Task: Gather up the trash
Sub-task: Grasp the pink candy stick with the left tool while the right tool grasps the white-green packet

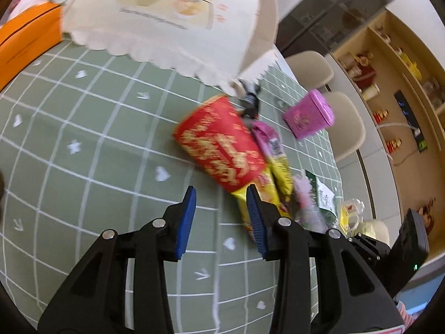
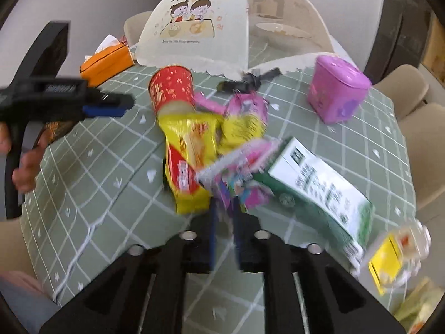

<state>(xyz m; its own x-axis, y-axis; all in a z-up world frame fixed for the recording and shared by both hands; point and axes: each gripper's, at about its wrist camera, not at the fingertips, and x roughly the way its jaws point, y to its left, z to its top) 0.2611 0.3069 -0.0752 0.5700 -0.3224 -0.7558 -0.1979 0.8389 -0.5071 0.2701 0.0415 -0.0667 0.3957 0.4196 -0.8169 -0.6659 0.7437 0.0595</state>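
In the left wrist view the left tongs (image 1: pixel 221 192) stand wide apart at the bottom centre with nothing between them, above the green checked cloth of the bench (image 1: pixel 83 139). Just past the right pad lies a red paper cup (image 1: pixel 219 142) on its side, with a yellow snack bag (image 1: pixel 267 197) under and beside it. A purple tin (image 1: pixel 308 115) sits further to the right, and a food cover (image 1: pixel 172 22) fills the top of the frame beside an orange tissue box (image 1: pixel 25 44).

In the right wrist view the right tongs (image 2: pixel 225 206) are pinched on a pink wrapper (image 2: pixel 239 175) at the centre, though blur hides the exact contact. A green and white carton (image 2: pixel 319 192) lies tilted just right of the wrapper. At the lower right a small clear bottle (image 2: pixel 395 256) with a yellow label is blurred.
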